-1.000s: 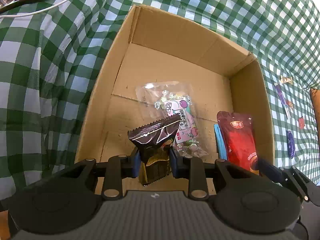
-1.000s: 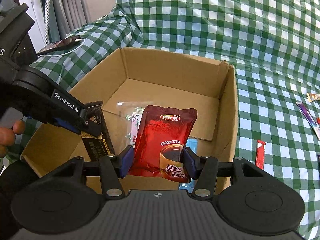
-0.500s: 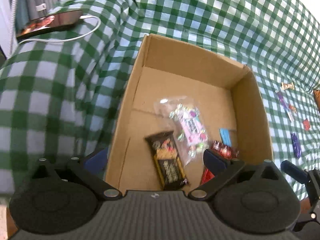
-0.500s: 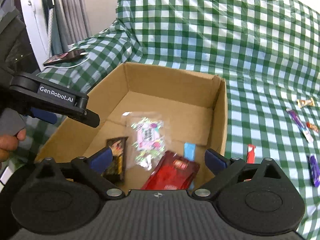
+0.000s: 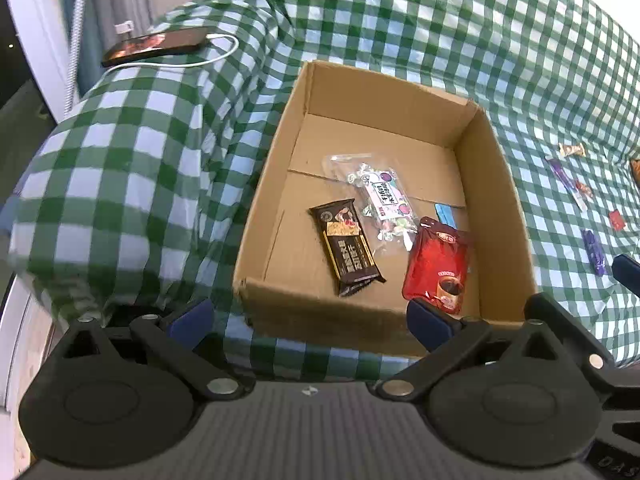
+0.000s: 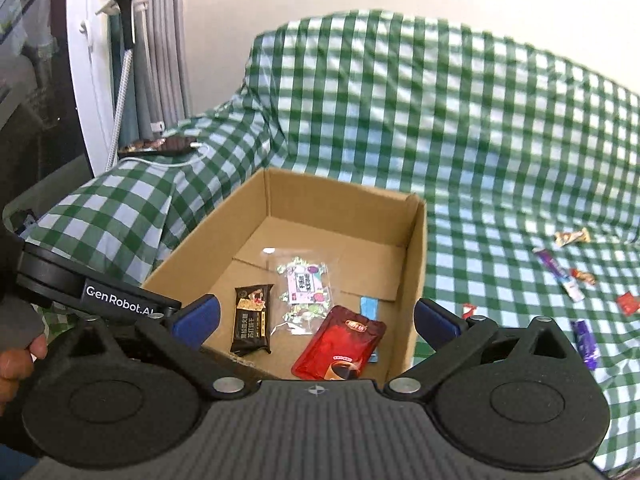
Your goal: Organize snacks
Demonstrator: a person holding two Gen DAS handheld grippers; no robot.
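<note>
A cardboard box (image 5: 276,168) (image 6: 416,264) sits on the green checked cloth. Inside lie a dark brown snack bar (image 5: 346,246) (image 6: 252,320), a clear candy bag (image 5: 380,196) (image 6: 304,286), a red pouch (image 5: 438,264) (image 6: 340,344) and a small blue packet (image 5: 446,214) (image 6: 368,306). My left gripper (image 5: 308,320) is open and empty, drawn back before the box's near wall. My right gripper (image 6: 316,316) is open and empty, above the box's near edge. Several loose snacks lie on the cloth at the right, among them a purple stick (image 5: 564,178) (image 6: 558,274).
A phone (image 5: 156,46) (image 6: 160,146) on a white charging cable lies on the cloth-covered armrest at the back left. A white frame and grey curtains stand at the far left (image 6: 152,40). The left gripper's body (image 6: 100,292) shows at the left of the right wrist view.
Both grippers opened and dropped their loads: the brown bar and the red pouch now lie in the box. Both grippers pulled back and up, away from the box.
</note>
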